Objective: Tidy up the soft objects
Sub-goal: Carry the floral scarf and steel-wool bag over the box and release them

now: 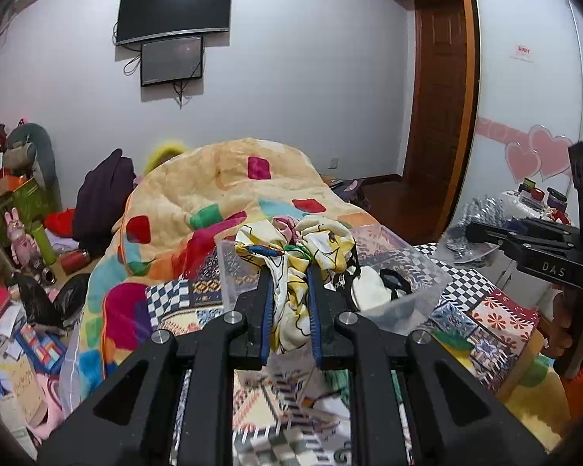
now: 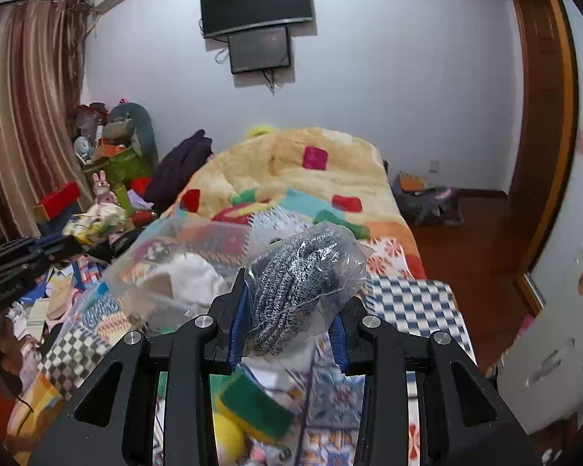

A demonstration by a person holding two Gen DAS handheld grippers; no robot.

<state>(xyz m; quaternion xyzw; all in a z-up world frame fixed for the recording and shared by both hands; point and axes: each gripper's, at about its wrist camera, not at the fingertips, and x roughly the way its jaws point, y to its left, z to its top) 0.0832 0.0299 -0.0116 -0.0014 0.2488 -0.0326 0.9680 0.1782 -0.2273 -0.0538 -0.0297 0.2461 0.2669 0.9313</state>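
Observation:
My left gripper (image 1: pixel 290 272) is shut on a yellow and white patterned cloth (image 1: pixel 295 250), held above the near edge of a clear plastic bin (image 1: pixel 423 272) on the bed. The bin holds a white and a black soft item (image 1: pixel 373 285). My right gripper (image 2: pixel 291 291) is shut on a grey knitted item in a clear plastic bag (image 2: pixel 299 272), lifted over the bed right of the bin (image 2: pixel 167 256). The right gripper also shows at the right edge of the left wrist view (image 1: pixel 524 240), the left gripper at the left of the right wrist view (image 2: pixel 27 256).
A yellow and green sponge (image 2: pixel 248 407) lies on the patterned bedspread (image 2: pixel 412 303) below my right gripper. A bunched multicoloured blanket (image 1: pixel 221 190) fills the far bed. Clutter covers the floor at left (image 1: pixel 23 310). A white cabinet (image 2: pixel 555 334) stands at right.

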